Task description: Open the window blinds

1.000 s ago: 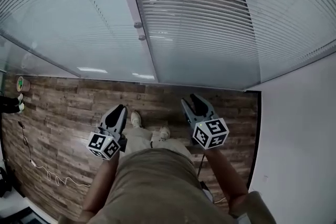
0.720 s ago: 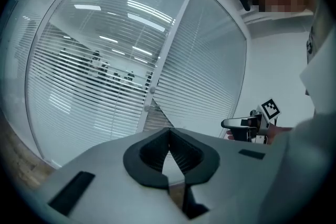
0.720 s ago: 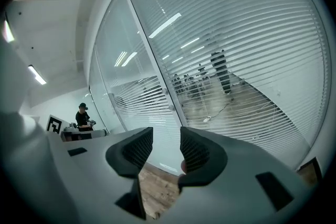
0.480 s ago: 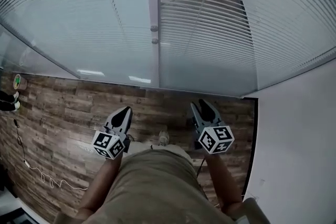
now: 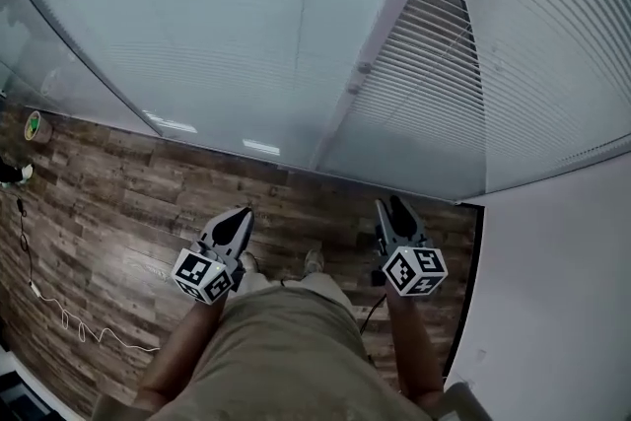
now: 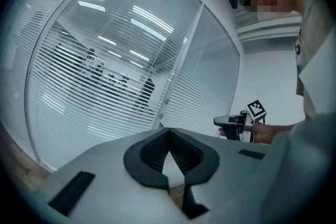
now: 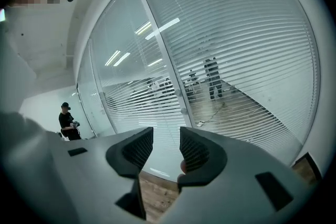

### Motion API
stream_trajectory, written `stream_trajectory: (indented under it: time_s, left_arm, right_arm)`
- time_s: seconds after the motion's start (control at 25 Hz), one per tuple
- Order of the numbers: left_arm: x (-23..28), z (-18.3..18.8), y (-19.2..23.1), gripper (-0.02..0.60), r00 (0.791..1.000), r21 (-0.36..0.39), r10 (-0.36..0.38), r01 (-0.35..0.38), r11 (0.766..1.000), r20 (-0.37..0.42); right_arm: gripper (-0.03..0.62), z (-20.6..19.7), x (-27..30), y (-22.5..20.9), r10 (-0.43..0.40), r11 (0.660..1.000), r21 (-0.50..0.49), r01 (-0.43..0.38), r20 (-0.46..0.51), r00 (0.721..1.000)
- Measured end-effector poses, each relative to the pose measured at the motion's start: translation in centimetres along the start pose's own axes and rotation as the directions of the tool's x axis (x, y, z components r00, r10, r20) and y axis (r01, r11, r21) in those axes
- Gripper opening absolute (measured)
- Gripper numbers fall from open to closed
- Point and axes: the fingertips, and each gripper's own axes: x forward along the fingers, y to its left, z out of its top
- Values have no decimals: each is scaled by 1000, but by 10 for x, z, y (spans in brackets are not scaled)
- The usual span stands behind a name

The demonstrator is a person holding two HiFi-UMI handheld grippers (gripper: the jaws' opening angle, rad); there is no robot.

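Horizontal-slat window blinds (image 5: 246, 5) hang behind a glass wall in front of me, also seen in the left gripper view (image 6: 100, 92) and the right gripper view (image 7: 247, 60). A grey frame post (image 5: 385, 25) divides the panes and carries two small round knobs (image 5: 365, 67). My left gripper (image 5: 240, 217) is shut with nothing in it (image 6: 168, 150) and stays short of the glass. My right gripper (image 5: 394, 209) stands open and empty (image 7: 166, 147), level with the left one, and shows in the left gripper view (image 6: 218, 122).
Wood-pattern floor (image 5: 118, 192) runs along the foot of the glass. A white wall (image 5: 552, 291) closes the right side. A thin cable (image 5: 59, 320) lies on the floor at left. Another person (image 7: 67, 120) stands far off to the left.
My left gripper's jaws have closed on nothing. Both grippers have shifted along the glass wall, and the frame post with its knobs now sits further right in the head view.
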Motion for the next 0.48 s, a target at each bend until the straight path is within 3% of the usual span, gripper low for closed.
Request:
stream_trajectory:
  time_s: [0.24, 0.48]
  left_arm:
    - [-56, 1, 53, 14, 1000, -27, -13, 13, 1000, -2]
    - [-91, -2, 83, 14, 996, -43, -82, 82, 996, -18]
  right_arm:
    - [164, -22, 11, 84, -3, 1000, -29, 3, -25, 1000]
    - [161, -43, 0, 154, -47, 994, -98, 41, -54, 997]
